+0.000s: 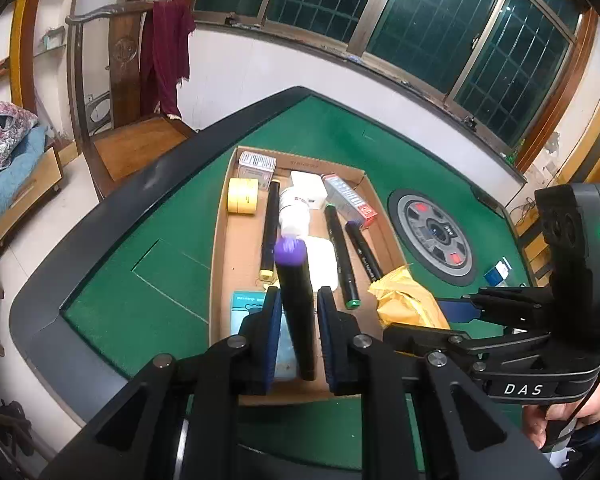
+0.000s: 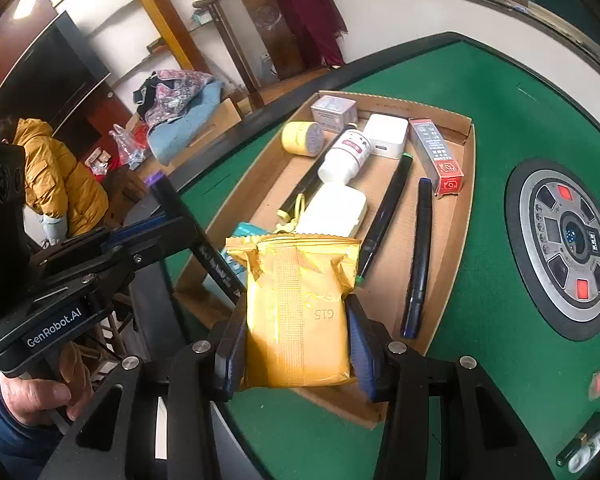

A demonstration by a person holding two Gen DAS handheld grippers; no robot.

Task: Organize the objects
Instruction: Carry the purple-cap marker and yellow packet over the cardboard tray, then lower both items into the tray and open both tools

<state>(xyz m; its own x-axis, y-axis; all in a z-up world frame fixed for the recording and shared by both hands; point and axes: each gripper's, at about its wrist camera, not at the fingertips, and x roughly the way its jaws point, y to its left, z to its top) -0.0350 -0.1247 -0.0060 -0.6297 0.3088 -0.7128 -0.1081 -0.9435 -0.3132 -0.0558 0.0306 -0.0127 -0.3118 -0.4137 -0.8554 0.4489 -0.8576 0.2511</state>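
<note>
My left gripper [image 1: 299, 300] is shut on a black marker with a purple cap [image 1: 296, 300] and holds it upright over the near end of the cardboard tray [image 1: 220, 264]. My right gripper [image 2: 298, 344] is shut on a yellow foil packet [image 2: 300, 312], held above the tray's near edge [image 2: 448, 264]. In the tray lie a white bottle [image 2: 346, 154], a yellow tape roll [image 2: 302, 138], white boxes [image 2: 386, 136], a red and grey box [image 2: 436, 156], two more markers [image 2: 418, 256] and a teal packet [image 1: 244, 304].
The tray sits on a green felt game table [image 2: 500, 112] with a round centre console [image 2: 566, 248]. Small items lie at the table's right edge [image 2: 588, 444]. A wooden chair [image 1: 132, 136] stands beyond the table. A person in a yellow jacket [image 2: 56, 184] sits at left.
</note>
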